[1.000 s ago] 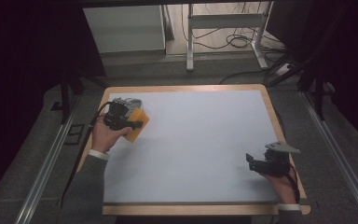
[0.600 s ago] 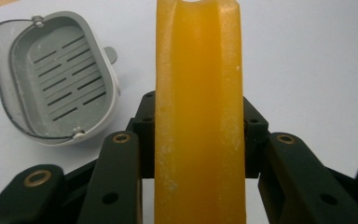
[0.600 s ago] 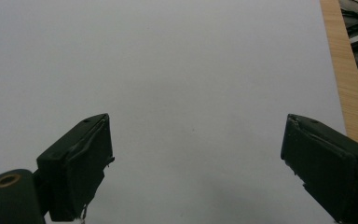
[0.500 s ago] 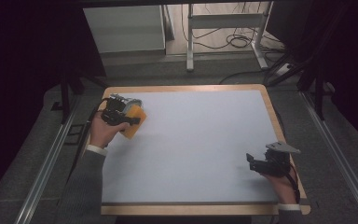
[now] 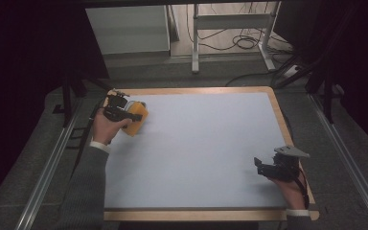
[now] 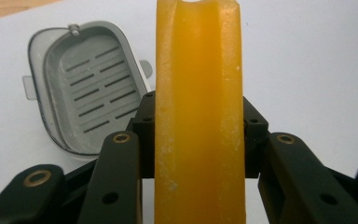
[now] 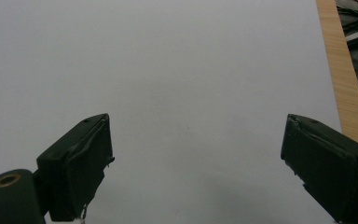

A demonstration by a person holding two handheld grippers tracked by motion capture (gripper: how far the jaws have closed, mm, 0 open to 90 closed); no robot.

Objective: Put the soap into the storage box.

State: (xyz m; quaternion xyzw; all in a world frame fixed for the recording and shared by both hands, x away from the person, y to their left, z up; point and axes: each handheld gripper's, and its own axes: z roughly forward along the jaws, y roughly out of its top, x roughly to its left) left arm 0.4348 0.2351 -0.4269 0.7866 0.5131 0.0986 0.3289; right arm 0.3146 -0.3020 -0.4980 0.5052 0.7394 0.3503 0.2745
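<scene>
left fingers (image 6: 142, 154) clamped on orange soap bar (image 6: 198, 116), bar upright between them, above counter (image 5: 196, 143) at far left corner. grey slotted soap dish (image 6: 86, 88) lay open just behind bar. right fingers (image 7: 79, 168) stood wide, nothing between, near right edge.

Orange soap bar (image 6: 198, 112) upright beside grey dish (image 6: 86, 88)

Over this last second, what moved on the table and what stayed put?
The left claw, shut on the orange soap bar, carried it toward the table's far left corner, near the grey soap dish. The right claw stayed open and still near the right edge.
</scene>
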